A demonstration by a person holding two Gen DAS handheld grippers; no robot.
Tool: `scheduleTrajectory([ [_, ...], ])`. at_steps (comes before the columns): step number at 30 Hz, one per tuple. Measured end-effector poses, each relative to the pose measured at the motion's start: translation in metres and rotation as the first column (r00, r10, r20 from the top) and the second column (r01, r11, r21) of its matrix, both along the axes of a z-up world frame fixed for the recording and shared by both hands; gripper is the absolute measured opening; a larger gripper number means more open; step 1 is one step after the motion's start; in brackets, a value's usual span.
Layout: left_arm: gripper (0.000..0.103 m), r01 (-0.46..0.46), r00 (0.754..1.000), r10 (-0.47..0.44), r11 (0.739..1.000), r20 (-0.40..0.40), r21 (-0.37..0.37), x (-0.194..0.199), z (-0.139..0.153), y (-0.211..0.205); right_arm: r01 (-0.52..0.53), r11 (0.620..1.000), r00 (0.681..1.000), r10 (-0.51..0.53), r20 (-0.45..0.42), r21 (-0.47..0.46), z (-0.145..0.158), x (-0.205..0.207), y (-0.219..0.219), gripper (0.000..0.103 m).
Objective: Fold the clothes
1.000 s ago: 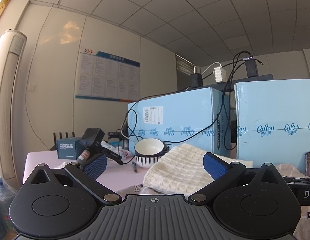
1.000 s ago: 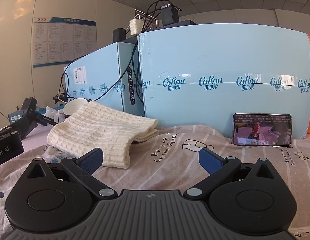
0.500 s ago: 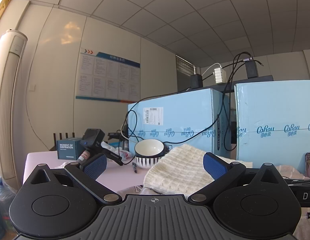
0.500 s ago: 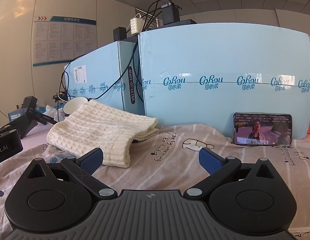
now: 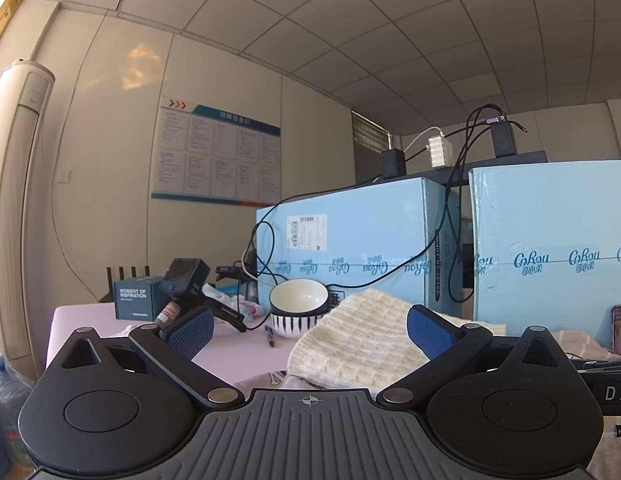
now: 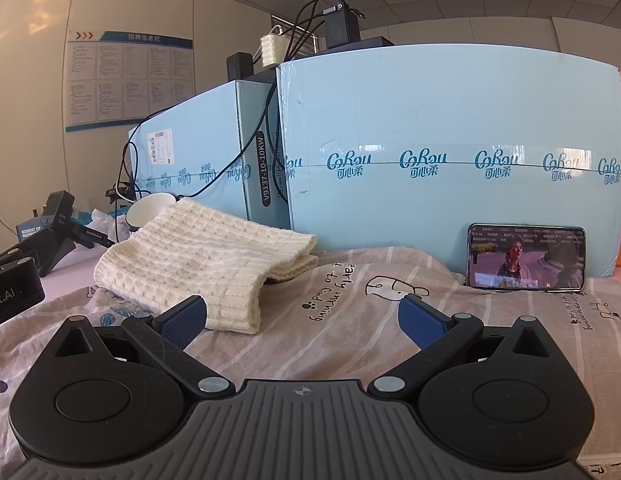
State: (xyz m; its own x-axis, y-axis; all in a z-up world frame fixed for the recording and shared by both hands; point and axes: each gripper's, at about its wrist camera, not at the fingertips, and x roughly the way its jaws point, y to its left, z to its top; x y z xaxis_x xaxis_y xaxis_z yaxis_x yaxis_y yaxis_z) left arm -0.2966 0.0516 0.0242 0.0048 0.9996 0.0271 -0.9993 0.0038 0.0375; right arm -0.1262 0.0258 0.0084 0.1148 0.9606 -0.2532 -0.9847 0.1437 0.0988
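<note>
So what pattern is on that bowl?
Black and white stripes outside on the bowl, plain white inside; left wrist view.

Cream knit, pale-blue cartons, striped beige cloth

The folded knit (image 6: 198, 252) is cream with a waffle-check weave; the cloth (image 6: 350, 320) under it is beige with pale stripes, cartoon prints and dark lettering. Far behind, the cartons (image 6: 450, 140) are light blue with teal logos. The bowl (image 5: 296, 308) is white inside, black-and-white striped outside. The bench (image 5: 238, 344) is pale lilac. Each claw (image 6: 300, 322) is black with blue textured pads (image 6: 182, 322).
</note>
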Motion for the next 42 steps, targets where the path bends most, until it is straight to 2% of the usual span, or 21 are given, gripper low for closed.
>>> scheduleTrajectory([
  [42,0.103,0.002,1.0,-0.002,1.0,-0.01,-0.003,0.0025,-0.0009,0.0003,-0.001,1.0,1.0,0.001,-0.002,0.002,0.0,0.0005,-0.0003,0.103],
])
